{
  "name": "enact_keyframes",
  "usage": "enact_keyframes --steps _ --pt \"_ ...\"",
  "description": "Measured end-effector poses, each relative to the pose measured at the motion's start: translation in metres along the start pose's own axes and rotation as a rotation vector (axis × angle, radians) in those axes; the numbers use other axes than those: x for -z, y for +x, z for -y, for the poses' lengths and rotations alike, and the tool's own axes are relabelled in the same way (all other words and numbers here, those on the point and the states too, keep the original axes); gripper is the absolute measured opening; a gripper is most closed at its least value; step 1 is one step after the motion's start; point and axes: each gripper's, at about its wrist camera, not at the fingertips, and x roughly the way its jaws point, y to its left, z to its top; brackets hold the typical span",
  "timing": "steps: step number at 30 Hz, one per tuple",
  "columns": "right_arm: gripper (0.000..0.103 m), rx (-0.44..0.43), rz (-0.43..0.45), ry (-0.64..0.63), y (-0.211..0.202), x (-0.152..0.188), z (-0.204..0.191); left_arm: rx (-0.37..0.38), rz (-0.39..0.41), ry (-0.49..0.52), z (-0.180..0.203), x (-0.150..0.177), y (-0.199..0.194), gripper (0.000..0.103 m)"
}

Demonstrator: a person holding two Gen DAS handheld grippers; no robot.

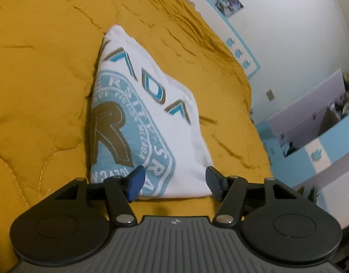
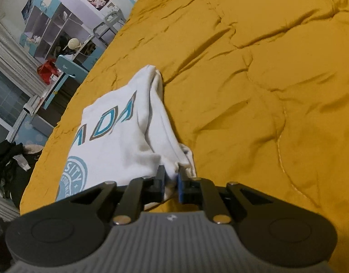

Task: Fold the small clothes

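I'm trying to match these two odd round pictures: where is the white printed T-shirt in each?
Left wrist view: the white printed T-shirt lies centre, between the open left gripper.
Right wrist view: it lies left of centre, its bunched edge pinched in the right gripper.
Shared landmark: the mustard-yellow quilted bedspread beneath.

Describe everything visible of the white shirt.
The shirt is white soft knit, printed with blue-and-brown letters and a pale blue round crest bearing a large brown R. It lies partly folded on the yellow quilt, print up. The right tongs are shut on a bunched edge, lifting it into a ridge. The left tongs stand open at its near edge, gripping nothing.
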Motion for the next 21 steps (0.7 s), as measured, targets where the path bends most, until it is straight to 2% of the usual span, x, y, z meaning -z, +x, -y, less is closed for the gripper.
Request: enact_keyframes --steps 2,3,7,9,12,14,18,20,21 --pt "0.027 -0.006 0.053 -0.092 -0.013 -0.002 -0.016 -0.062 0.069 0.007 0.004 -0.003 -0.015 0.071" --pt "0.03 -0.011 0.076 -0.144 -0.018 -0.002 -0.024 -0.089 0.088 0.014 0.005 -0.004 -0.019 0.071" --pt "0.031 -0.071 0.047 -0.257 -0.014 0.001 -0.047 -0.106 0.068 -0.011 -0.002 -0.002 -0.022 0.071" --pt "0.031 -0.006 0.046 -0.274 -0.006 0.002 -0.047 -0.106 0.074 0.009 0.001 0.001 -0.023 0.071" --pt "0.032 0.176 0.143 -0.25 -0.011 0.005 -0.046 -0.112 0.088 0.051 0.009 0.006 -0.024 0.071" --pt "0.032 0.234 0.186 -0.261 -0.018 0.008 -0.049 -0.118 0.077 0.039 0.008 0.009 -0.02 0.071" --pt "0.034 0.135 0.246 -0.348 -0.032 0.016 -0.066 -0.145 0.068 0.048 0.009 0.009 -0.016 0.071" --pt "0.048 0.016 0.218 -0.411 -0.031 0.019 -0.074 -0.151 0.06 0.047 0.011 0.007 -0.016 0.071" --pt "0.05 -0.018 0.177 -0.436 -0.024 0.02 -0.079 -0.161 0.055 0.046 0.011 0.007 -0.015 0.071"
